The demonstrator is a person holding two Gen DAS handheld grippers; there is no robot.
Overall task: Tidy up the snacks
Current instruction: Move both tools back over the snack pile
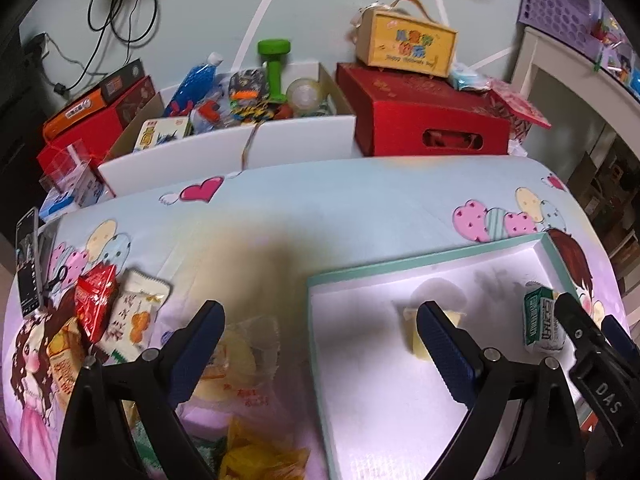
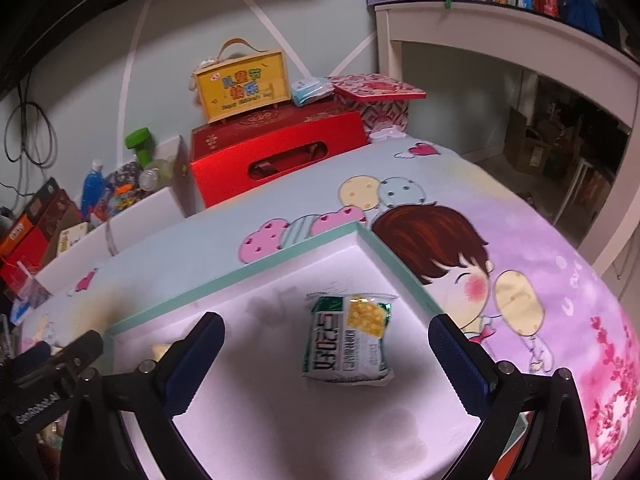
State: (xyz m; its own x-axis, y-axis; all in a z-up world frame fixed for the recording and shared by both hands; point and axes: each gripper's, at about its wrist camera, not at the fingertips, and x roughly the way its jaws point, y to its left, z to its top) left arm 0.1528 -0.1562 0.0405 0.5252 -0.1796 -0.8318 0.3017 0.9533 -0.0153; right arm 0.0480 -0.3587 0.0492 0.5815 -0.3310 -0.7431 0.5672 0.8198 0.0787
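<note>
Both grippers hang with jaws spread and nothing between the pads, over a cartoon-print table with a shallow white box.

The right gripper (image 2: 326,344) hovers above the white box (image 2: 224,280), its teal rim showing along the far edge; a green-and-white snack packet (image 2: 347,340) lies flat on the box floor between the two blue pads, touching neither. A pale yellow snack (image 1: 416,336) sits further left in the same box, partly behind a pad of the left gripper (image 1: 320,344). That gripper straddles the box's left rim, over a clear-wrapped snack (image 1: 244,356) lying on the tablecloth (image 1: 320,208). More snacks wait outside the box at the table's left end: a red packet (image 1: 96,300), a white packet with orange print (image 1: 138,316) beside it, and a yellow packet (image 1: 256,456) nearer.
</note>
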